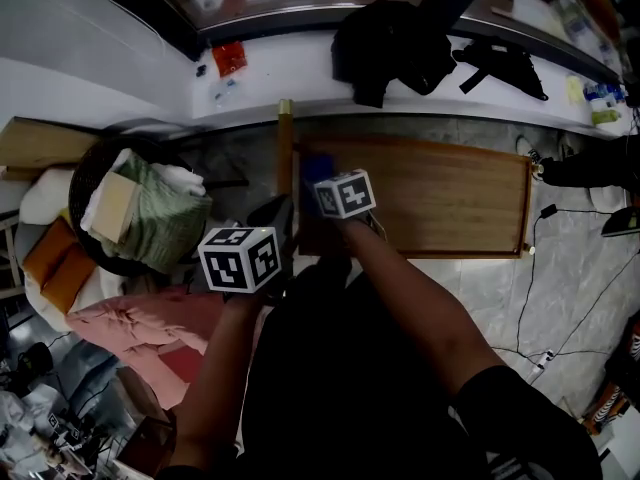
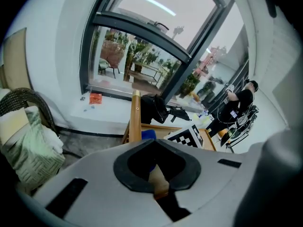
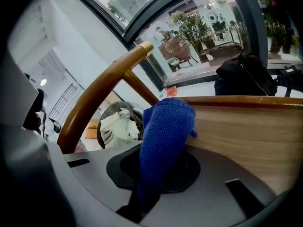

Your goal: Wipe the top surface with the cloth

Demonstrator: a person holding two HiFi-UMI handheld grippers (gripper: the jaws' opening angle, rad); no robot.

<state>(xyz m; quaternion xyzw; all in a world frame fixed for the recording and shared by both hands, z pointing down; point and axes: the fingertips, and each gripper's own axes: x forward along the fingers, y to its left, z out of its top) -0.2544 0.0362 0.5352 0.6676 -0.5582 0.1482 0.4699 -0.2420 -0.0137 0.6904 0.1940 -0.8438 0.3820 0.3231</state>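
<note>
A wooden top lies in front of me, with a round wooden rail along its left end. My right gripper is shut on a blue knitted cloth at the top's left edge. In the right gripper view the cloth stands up out of the gripper and rests against the wood grain. My left gripper sits just left of it at the rail. In the left gripper view a tan piece of the rail runs into that gripper's closed jaws.
A wicker basket full of laundry stands to the left, with pink bedding below it. A black bag lies on the white sill behind the top. Cables trail on the floor at the right. A person stands far right.
</note>
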